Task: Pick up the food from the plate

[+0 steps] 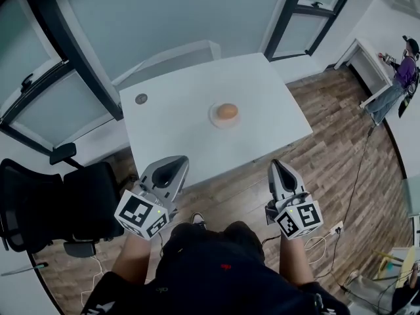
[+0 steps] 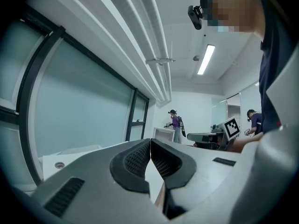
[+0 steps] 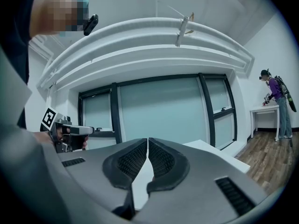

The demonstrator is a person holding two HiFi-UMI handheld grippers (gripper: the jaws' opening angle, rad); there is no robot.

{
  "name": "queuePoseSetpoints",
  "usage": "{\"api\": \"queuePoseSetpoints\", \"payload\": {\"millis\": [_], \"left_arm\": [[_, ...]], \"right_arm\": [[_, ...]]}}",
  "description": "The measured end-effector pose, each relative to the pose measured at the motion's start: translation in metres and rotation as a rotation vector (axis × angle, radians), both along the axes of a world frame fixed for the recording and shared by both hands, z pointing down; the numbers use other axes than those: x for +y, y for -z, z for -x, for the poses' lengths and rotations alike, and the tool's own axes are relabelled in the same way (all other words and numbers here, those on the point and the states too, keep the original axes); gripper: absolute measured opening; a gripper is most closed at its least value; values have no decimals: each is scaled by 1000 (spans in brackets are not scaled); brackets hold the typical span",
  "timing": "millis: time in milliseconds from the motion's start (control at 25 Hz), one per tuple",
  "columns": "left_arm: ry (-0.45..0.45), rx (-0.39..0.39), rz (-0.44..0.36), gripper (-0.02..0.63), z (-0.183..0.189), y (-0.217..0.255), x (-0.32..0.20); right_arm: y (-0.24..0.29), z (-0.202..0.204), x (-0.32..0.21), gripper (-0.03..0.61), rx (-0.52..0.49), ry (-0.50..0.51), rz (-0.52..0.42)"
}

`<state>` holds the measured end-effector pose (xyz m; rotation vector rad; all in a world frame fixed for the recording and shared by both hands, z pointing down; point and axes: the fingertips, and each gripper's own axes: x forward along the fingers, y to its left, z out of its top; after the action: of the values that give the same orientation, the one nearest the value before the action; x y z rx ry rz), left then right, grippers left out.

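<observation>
Nearest me, low in the frame: left gripper (image 1: 172, 164) and right gripper (image 1: 276, 166), both held short of the white table (image 1: 177, 136), each with jaws pressed together on nothing. Mid-frame, well apart from both: one round orange-brown food item (image 1: 227, 111), resting on a small white plate (image 1: 214, 119) near the table's centre. I judge the task unstarted; reach, opening, grasp and lift are all left to do.

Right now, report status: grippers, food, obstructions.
Left gripper and right gripper shut, empty, short of the table. Food on plate, untouched. Nothing in the way.
</observation>
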<state>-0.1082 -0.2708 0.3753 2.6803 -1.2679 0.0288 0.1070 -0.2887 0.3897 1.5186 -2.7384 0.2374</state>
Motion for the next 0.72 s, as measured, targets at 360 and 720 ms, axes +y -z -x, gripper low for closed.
{"api": "queuePoseSetpoints", "payload": {"millis": [360, 720], "left_arm": [[47, -9, 48, 23, 9, -19, -42], [177, -9, 55, 23, -30, -18, -123]], "right_arm": [[-10, 14, -65, 29, 12, 81, 19], [-23, -16, -170, 29, -18, 205, 52]]}}
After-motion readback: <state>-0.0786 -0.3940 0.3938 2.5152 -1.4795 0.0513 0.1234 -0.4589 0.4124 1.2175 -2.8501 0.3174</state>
